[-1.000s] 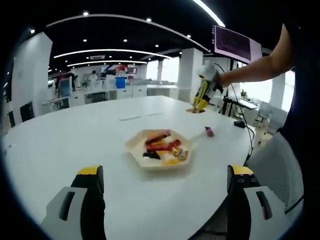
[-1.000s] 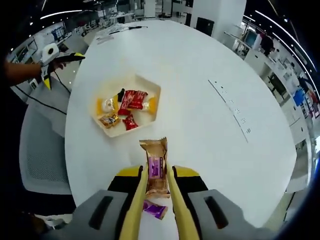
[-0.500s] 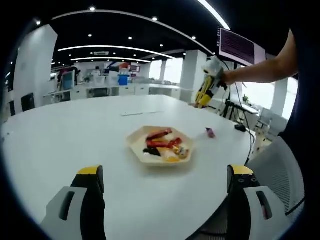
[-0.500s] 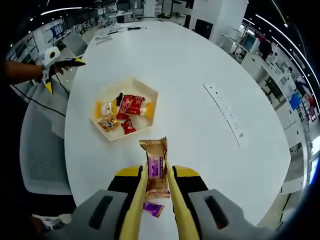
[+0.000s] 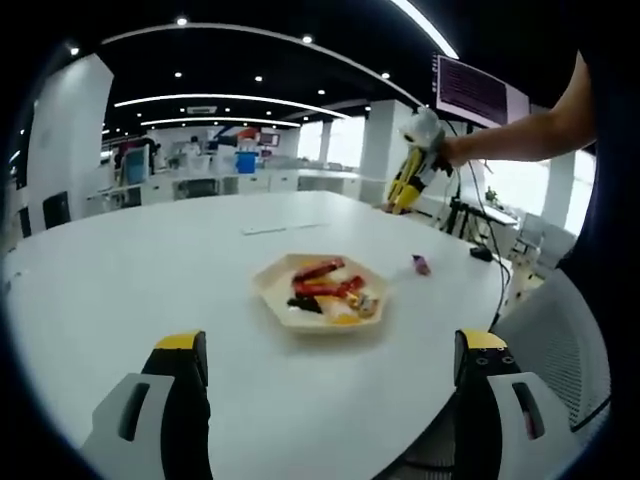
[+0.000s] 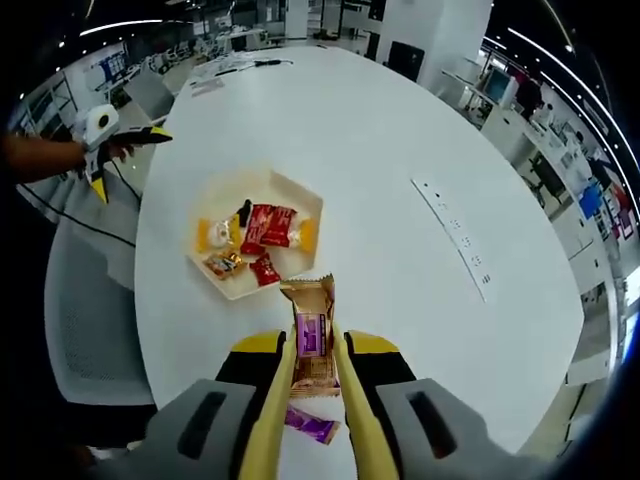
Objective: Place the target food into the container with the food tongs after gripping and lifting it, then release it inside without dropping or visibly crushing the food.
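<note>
White table (image 6: 400,130) — snack tray (image 6: 258,290), purple packet (image 6: 311,425).

A wide white round table (image 5: 150,290) fills an open office under a dark ceiling with curved light strips (image 5: 215,100). Bright windows (image 5: 330,140) glow beyond white columns (image 5: 380,150). A grey mesh chair (image 6: 85,310) stands beside the table, and what seem desks sit behind.

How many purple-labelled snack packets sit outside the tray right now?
2: a brown packet pinched in the tongs above the table, a purple one lying on the table below. The tray may hide more.
</note>
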Demonstrator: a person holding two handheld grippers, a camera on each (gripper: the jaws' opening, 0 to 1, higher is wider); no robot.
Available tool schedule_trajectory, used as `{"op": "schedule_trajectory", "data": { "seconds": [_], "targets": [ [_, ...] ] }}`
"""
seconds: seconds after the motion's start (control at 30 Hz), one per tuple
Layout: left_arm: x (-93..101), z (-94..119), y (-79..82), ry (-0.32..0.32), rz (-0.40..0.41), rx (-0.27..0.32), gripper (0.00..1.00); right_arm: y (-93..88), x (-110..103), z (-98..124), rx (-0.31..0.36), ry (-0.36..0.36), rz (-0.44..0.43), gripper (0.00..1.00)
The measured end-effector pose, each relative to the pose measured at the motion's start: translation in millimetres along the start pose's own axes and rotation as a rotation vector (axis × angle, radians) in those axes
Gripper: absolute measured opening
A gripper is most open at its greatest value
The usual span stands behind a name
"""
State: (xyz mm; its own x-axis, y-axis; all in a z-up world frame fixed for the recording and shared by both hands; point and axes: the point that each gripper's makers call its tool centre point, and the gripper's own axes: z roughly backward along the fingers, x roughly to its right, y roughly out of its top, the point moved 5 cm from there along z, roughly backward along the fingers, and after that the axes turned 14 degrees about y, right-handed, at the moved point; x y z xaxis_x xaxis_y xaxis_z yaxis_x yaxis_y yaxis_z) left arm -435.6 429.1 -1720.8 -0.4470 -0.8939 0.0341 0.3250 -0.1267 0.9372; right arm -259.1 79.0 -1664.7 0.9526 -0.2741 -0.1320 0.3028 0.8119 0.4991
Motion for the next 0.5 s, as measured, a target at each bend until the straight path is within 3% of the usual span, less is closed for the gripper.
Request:
{"op": "schedule_trajectory", "data": {
  "seconds": [0.2, 0.3, 0.5],
  "targets": [
    [1.8, 0.0, -0.1, -0.004, -0.005, -0.003, 0.99, 9.2, -6.2, -7.1, 0.008, 0.002, 0.003, 0.21],
    [3.7, -0.7, -1.9, 0.019, -0.090, -0.005, 1.00, 14.7, -8.6, -11.8, 0.012, 0.005, 0.008, 0.21],
    [5.8, -0.6, -3.2, 0.006, -0.077, -0.021, 1.00, 31.9, -16.1, -23.2, 0.036, 0.017, 0.006, 0.21]
  ]
}}
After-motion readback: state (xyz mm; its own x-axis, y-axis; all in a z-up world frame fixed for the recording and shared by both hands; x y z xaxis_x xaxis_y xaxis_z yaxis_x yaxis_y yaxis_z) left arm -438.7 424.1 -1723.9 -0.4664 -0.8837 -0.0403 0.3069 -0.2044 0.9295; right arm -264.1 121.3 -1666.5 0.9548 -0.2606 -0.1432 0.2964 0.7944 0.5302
